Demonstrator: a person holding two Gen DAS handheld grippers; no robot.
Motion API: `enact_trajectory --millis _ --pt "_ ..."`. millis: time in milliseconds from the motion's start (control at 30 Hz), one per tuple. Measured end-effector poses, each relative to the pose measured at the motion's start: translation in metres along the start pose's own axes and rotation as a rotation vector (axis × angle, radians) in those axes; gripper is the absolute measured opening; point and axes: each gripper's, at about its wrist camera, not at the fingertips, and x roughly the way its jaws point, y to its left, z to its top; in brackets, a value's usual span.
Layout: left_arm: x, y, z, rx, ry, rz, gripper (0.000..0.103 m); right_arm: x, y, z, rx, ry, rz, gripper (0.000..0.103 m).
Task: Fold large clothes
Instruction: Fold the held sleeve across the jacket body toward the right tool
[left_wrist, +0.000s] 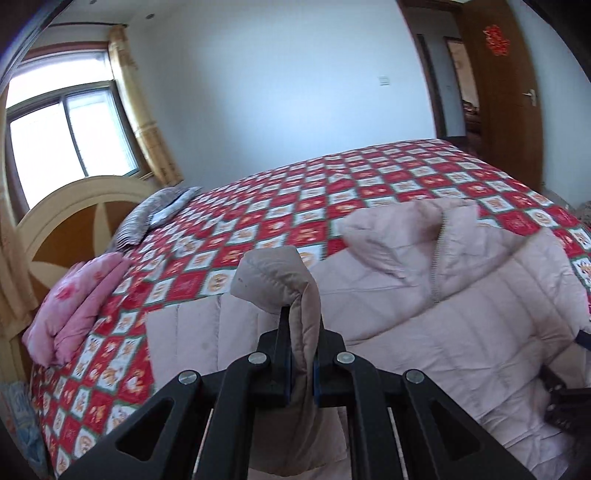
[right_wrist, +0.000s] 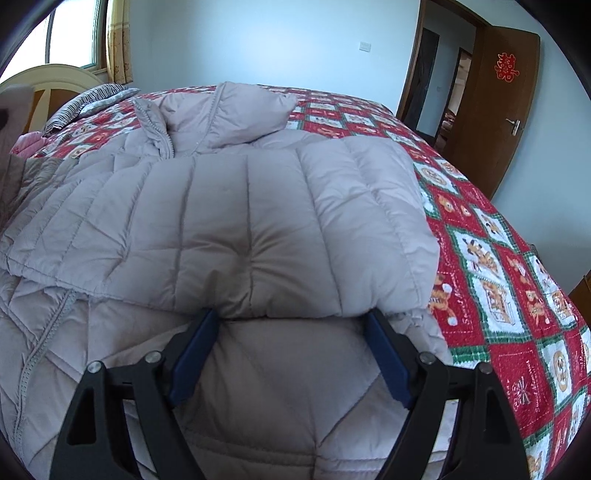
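Observation:
A pale pink quilted down jacket (left_wrist: 461, 325) lies on a bed with a red checked quilt (left_wrist: 332, 184). My left gripper (left_wrist: 301, 317) is shut on a fold of the jacket, likely a sleeve (left_wrist: 277, 277), and holds it lifted above the bed. In the right wrist view the jacket (right_wrist: 240, 206) lies spread with its collar (right_wrist: 229, 110) at the far end and one sleeve folded across the body. My right gripper (right_wrist: 291, 321) is open, its blue-padded fingers (right_wrist: 192, 358) resting against the jacket under the folded sleeve's edge.
A folded pink blanket (left_wrist: 74, 306) and a striped pillow (left_wrist: 155, 210) lie by the wooden headboard (left_wrist: 62, 229) at the left. A window (left_wrist: 66, 136) is behind it. An open brown door (right_wrist: 491, 110) stands at the right. The quilt (right_wrist: 517, 295) shows right of the jacket.

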Motion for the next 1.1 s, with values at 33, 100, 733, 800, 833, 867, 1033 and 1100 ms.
enact_trajectory --millis 33,100,733,800,833,867,1033,1100 --pt "0.0 -0.012 0.002 0.011 -0.004 -0.017 0.007 0.0 0.001 -0.001 -0.002 -0.001 -0.003 0.084" --pt "0.0 -0.031 0.002 0.033 -0.009 -0.048 0.007 0.0 0.0 -0.002 -0.002 -0.004 -0.003 0.084" --pt "-0.008 -0.089 -0.007 0.093 -0.113 -0.17 0.092 0.003 -0.001 -0.003 0.012 -0.008 0.0 0.085" --pt "-0.01 -0.078 -0.004 0.101 -0.117 -0.14 0.092 0.003 -0.001 -0.003 0.012 -0.008 0.0 0.085" --pt "-0.011 -0.069 -0.005 0.092 -0.118 -0.125 0.092 0.003 -0.001 -0.003 0.012 -0.008 0.001 0.085" --pt "-0.01 -0.058 -0.007 0.079 -0.12 -0.115 0.092 0.003 -0.001 -0.003 0.013 -0.009 0.002 0.085" --pt "0.009 0.012 -0.034 -0.024 -0.052 -0.01 0.092 -0.016 -0.01 0.004 0.061 -0.035 0.069 0.085" --pt "0.021 0.043 -0.048 -0.07 -0.016 0.036 0.092 -0.035 -0.009 0.013 0.091 -0.086 0.108 0.085"
